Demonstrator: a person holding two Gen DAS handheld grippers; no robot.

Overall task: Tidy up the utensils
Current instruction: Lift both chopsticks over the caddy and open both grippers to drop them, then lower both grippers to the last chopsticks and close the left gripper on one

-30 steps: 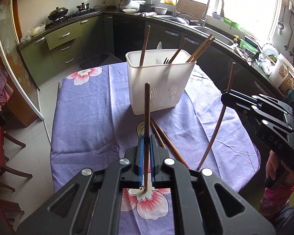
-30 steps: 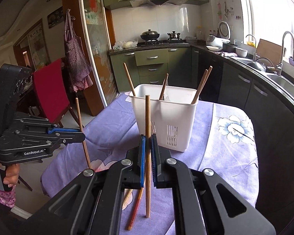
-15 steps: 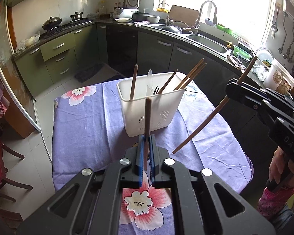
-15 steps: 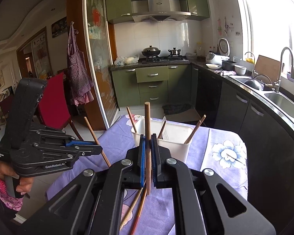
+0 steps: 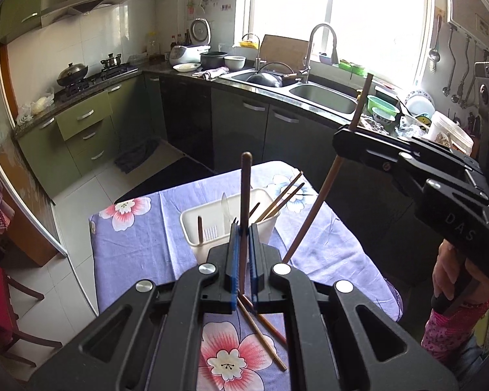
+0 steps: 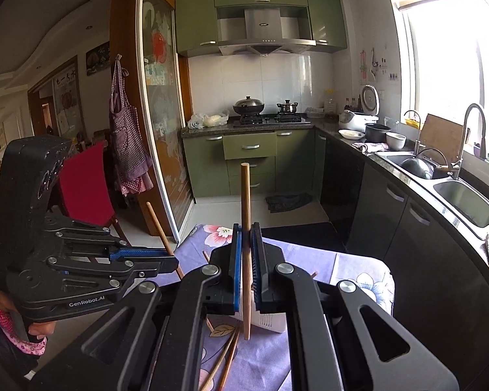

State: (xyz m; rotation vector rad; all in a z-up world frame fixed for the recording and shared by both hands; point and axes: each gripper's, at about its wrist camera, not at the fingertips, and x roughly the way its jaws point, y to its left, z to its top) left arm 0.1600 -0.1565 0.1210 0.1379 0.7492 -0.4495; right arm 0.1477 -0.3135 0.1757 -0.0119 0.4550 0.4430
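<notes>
My left gripper (image 5: 242, 228) is shut on a dark brown chopstick (image 5: 245, 189), held upright high above the table. My right gripper (image 6: 246, 228) is shut on a lighter wooden chopstick (image 6: 245, 202), also upright. The right gripper shows in the left wrist view (image 5: 342, 141) with its chopstick (image 5: 319, 202) slanting down. The left gripper shows in the right wrist view (image 6: 174, 260). A white utensil basket (image 5: 199, 220) stands on the table below, holding several chopsticks and a white utensil. Two loose chopsticks (image 5: 264, 335) lie on the cloth.
The table has a purple floral cloth (image 5: 137, 241). A dark counter with a sink (image 5: 322, 97) runs behind it. A red chair (image 6: 84, 189) stands at the left. A stove with pots (image 6: 264, 110) is at the back.
Both grippers have risen well above the table with their chopsticks; the basket now looks smaller and lower. The right gripper's chopstick has swung more upright.
</notes>
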